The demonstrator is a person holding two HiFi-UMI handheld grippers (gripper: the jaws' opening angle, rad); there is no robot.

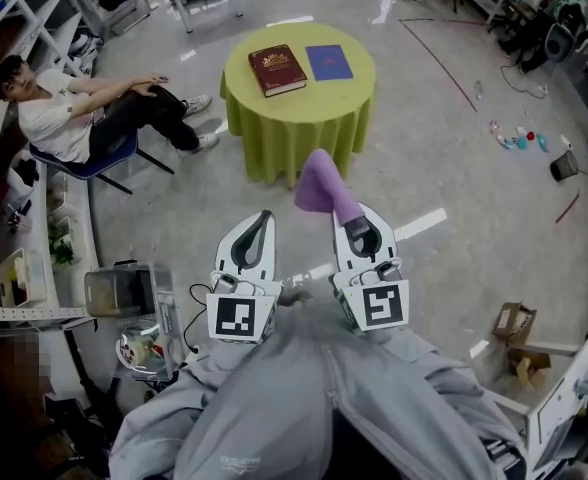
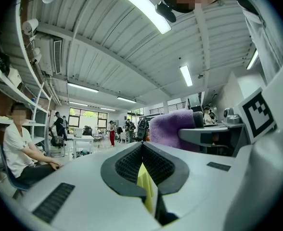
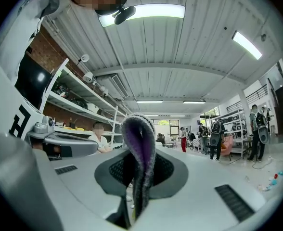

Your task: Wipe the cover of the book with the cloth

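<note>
A dark red book (image 1: 276,69) lies on a round table with a yellow-green cloth (image 1: 296,118), a little way ahead of me; a blue book (image 1: 329,62) lies to its right. My right gripper (image 1: 355,225) is shut on a purple cloth (image 1: 324,187), which sticks up from between its jaws (image 3: 138,148). My left gripper (image 1: 255,230) is shut with nothing in it; only the yellow-green table shows through the slit of the jaws (image 2: 146,186). Both grippers are held up close to my body, well short of the table. The purple cloth (image 2: 173,128) also shows in the left gripper view.
A person (image 1: 74,113) sits on a chair at the left, legs stretched toward the table. Shelving (image 1: 9,268) runs along the left wall. A small box (image 1: 119,290) and clutter stand at lower left. Cardboard boxes (image 1: 519,338) lie at lower right, small items (image 1: 519,138) on the floor at right.
</note>
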